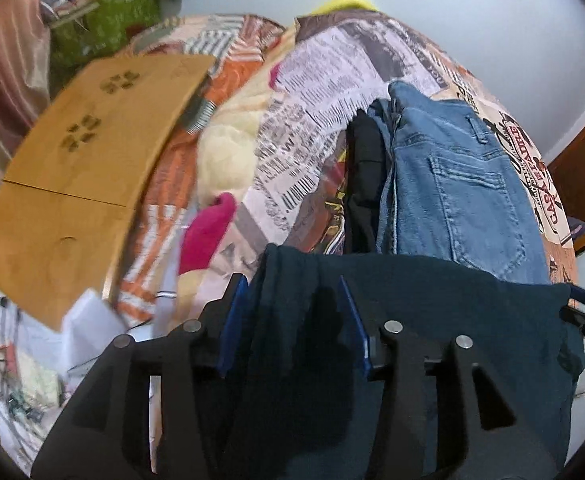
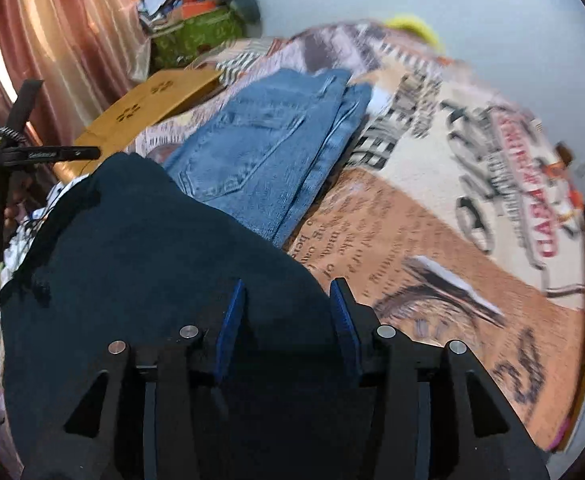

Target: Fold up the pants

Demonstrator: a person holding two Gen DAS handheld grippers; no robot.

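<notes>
— From the left wrist view, what is going on?

— The left tongs [image 1: 294,320] are standing partly open, with the dark teal pants [image 1: 452,320] bunched between the blue pads. Whether the pads are actually pinching the cloth, I cannot tell. The pants are hanging just in front of the folded blue jeans [image 1: 460,184], which are lying on the printed bedspread [image 1: 332,92] beside a black garment [image 1: 366,184]. A wooden board [image 1: 84,160] is sitting well off to the far side of the jeans.

— And the right wrist view?

— Much the same. The right tongs [image 2: 288,328] are also partly open, straddling the pants' edge; cloth is touching the pads, but a firm grip is not something I can confirm. The dark pants are spreading from the tongs up to the near end of the jeans.

— Which step, would you say?

— I am guessing they are carrying or laying the pants out for a fold. Next, both tongs need to be lowering the cloth flat, just beside the jeans, keeping the edge level.
</notes>
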